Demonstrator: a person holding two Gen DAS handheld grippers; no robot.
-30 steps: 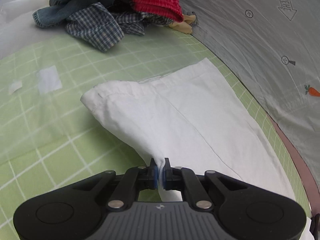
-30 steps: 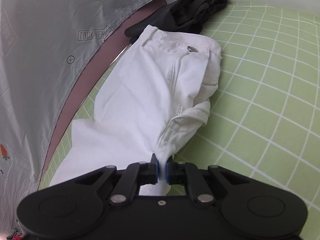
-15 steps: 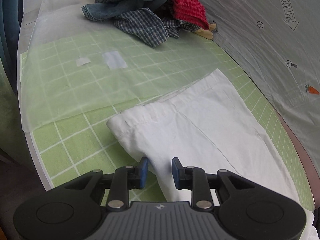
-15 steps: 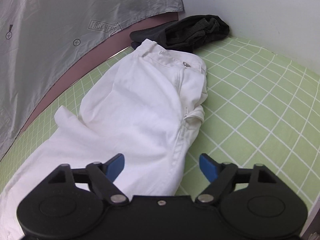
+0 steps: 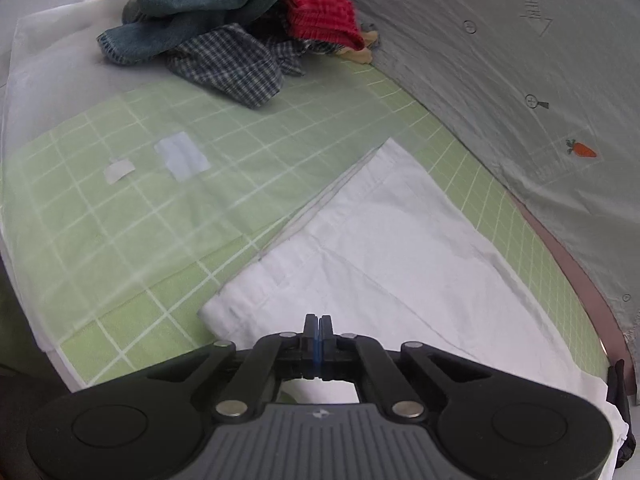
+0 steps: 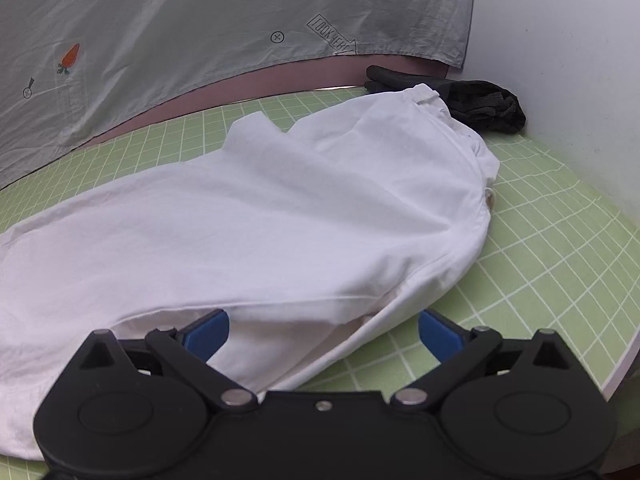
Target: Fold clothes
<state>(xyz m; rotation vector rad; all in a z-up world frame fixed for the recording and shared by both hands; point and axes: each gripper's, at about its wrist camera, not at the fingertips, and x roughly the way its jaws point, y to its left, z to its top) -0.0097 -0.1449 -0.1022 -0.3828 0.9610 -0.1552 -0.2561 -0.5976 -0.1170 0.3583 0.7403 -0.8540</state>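
White trousers [image 5: 400,248] lie flat on green grid mat [image 5: 120,216], leg hems just ahead of left gripper [image 5: 318,330], whose fingers are pressed together w/ nothing between them. Right gripper [image 6: 323,330] is spread wide, blue pads either side of trousers' fold, not pinching. Clothes pile [image 5: 236,28] far ahead-left; black garment [image 6: 480,106] beyond waistband.

The plain white cotton trousers [image 5: 404,248] lie on a light-green cutting mat ruled with a white grid [image 5: 132,216]. Beyond the trousers' hem sits a heap of clothes [image 5: 240,28]: teal-blue denim, a navy-and-white check, a ribbed red knit. Beside the trousers hangs a grey sheet printed with orange carrots [image 6: 168,40]. By their waistband lies a crumpled black garment [image 6: 480,104].
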